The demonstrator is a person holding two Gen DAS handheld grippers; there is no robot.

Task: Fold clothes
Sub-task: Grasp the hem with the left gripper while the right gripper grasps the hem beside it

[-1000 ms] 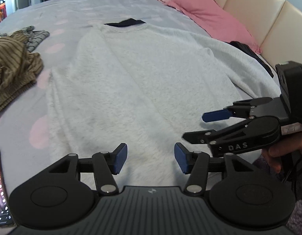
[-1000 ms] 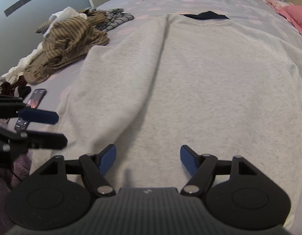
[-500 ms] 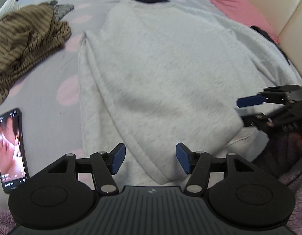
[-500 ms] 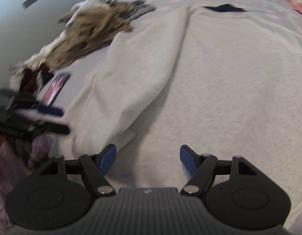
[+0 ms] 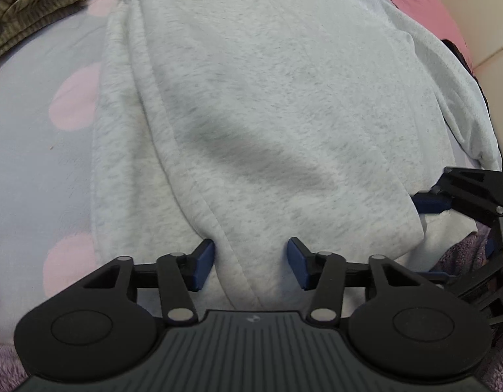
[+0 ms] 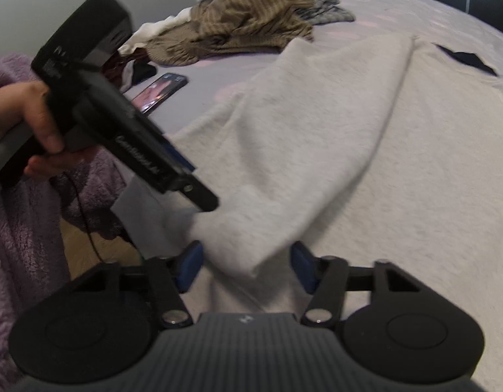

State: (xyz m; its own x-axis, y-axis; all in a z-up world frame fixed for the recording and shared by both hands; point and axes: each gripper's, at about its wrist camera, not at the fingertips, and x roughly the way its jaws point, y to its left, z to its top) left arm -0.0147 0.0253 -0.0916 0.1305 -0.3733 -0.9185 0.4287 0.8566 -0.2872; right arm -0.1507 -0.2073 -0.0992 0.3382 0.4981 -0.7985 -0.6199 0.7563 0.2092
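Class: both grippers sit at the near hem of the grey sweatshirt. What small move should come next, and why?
Probably close both on the hem. The left gripper and right gripper are open with the sweatshirt edge lying between their fingers, ungripped; it must be pinched before folding.

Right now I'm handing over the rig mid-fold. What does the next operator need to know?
Left tongs: open, straddling the hem of the grey sweatshirt, nothing clamped.
Right tongs: open, at the hem's other corner, where the cloth is doubled over.
Sweatshirt lies flat on the bed, one side folded inward.
Left to do: grip the hem, fold up toward the collar. The striped clothes pile is unfolded. A phone is near it.
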